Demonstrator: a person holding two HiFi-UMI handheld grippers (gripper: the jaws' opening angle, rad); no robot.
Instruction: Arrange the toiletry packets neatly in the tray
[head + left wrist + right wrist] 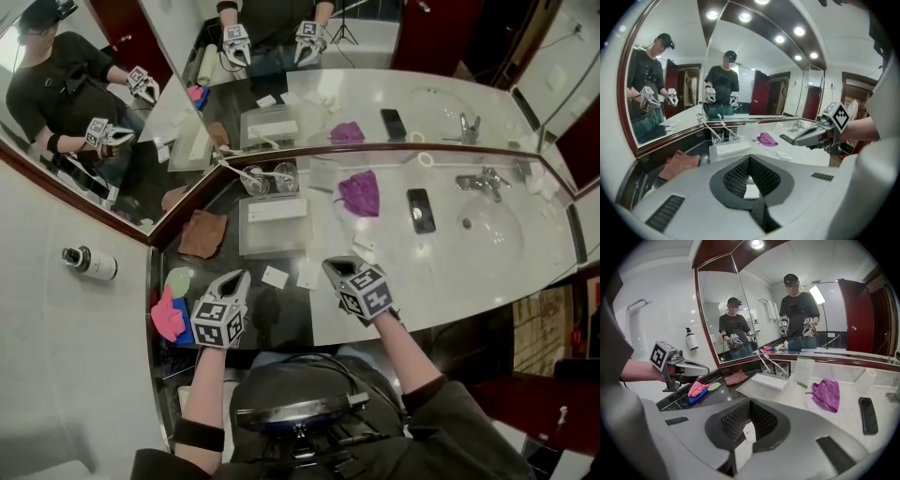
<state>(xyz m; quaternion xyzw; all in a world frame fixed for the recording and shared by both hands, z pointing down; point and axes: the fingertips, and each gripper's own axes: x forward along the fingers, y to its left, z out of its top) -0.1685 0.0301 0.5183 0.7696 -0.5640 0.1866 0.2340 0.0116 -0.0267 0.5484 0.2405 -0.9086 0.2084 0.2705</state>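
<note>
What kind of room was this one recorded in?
A bathroom vanity, probably a hotel's: a sink with a faucet set in the counter, large mirrors meeting in the corner, and two toothbrush glasses beside a tray.

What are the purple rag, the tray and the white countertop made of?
Purple rag: soft woven cloth, matte, lying crumpled in folds. Tray: probably frosted plastic or glass; it looks pale, smooth and slightly see-through. White countertop: likely polished stone or something stone-like, judging by its smooth, shiny surface.
</note>
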